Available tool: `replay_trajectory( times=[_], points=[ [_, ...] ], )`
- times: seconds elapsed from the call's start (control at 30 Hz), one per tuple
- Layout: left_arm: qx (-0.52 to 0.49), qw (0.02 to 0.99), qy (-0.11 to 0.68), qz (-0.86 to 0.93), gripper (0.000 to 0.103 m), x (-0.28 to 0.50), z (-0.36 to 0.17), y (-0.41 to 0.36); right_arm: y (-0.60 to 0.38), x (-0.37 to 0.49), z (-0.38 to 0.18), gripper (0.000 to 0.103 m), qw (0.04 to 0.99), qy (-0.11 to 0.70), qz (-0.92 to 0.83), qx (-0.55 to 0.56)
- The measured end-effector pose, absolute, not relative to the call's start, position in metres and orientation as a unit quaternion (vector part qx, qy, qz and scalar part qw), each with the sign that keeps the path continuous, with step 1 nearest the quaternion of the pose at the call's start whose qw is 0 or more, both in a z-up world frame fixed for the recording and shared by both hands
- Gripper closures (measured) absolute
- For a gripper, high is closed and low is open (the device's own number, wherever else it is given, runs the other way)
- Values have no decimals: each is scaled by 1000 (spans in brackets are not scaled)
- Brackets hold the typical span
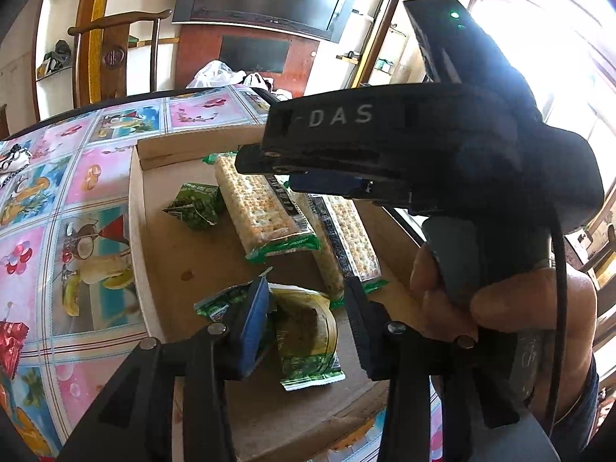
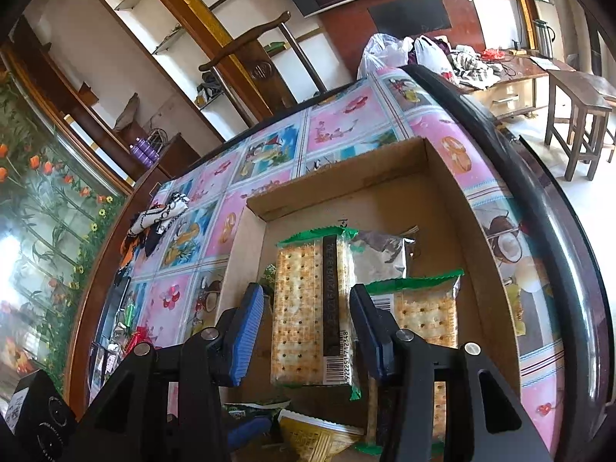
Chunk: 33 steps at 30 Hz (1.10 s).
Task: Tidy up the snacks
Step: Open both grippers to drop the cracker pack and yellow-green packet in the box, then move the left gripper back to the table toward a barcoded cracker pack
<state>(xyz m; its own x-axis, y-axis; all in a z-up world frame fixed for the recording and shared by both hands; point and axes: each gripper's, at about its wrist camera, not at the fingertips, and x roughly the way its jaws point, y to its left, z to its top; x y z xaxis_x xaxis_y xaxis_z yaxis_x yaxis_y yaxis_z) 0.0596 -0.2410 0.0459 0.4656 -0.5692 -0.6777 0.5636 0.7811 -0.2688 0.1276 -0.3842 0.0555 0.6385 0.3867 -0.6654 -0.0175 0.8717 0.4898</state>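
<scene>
A shallow cardboard box (image 1: 134, 208) (image 2: 477, 208) lies on the patterned table. In it lie two long cracker packs (image 1: 258, 208) (image 2: 308, 308), a second cracker pack (image 2: 427, 308), a small green pouch (image 1: 196, 206) and a green and yellow snack packet (image 1: 308, 335). My left gripper (image 1: 308, 315) is open, its fingers on either side of the green and yellow packet. My right gripper (image 2: 308, 319) is open and hovers over the long cracker pack; it also shows in the left wrist view (image 1: 346, 161), held by a hand. A silver packet (image 2: 381, 254) lies behind the crackers.
A red snack packet (image 1: 11, 346) lies on the table left of the box. A black and white cloth (image 2: 158, 219) lies further left. A wooden chair (image 1: 115, 54) stands behind the table. Plastic bags (image 2: 392, 54) sit beyond the far edge.
</scene>
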Motion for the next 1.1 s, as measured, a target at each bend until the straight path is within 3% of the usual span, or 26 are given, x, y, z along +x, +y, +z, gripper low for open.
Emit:
replay_trajectory(
  times=[0.6,1.1],
  points=[
    [-21,867,383,-317,62,53,72,-224,-382,123,67,52,882,393,121,232],
    [-43,889,376,-256,61,46,82,-137,-367,122,68,52,884,393,137,214]
  ],
)
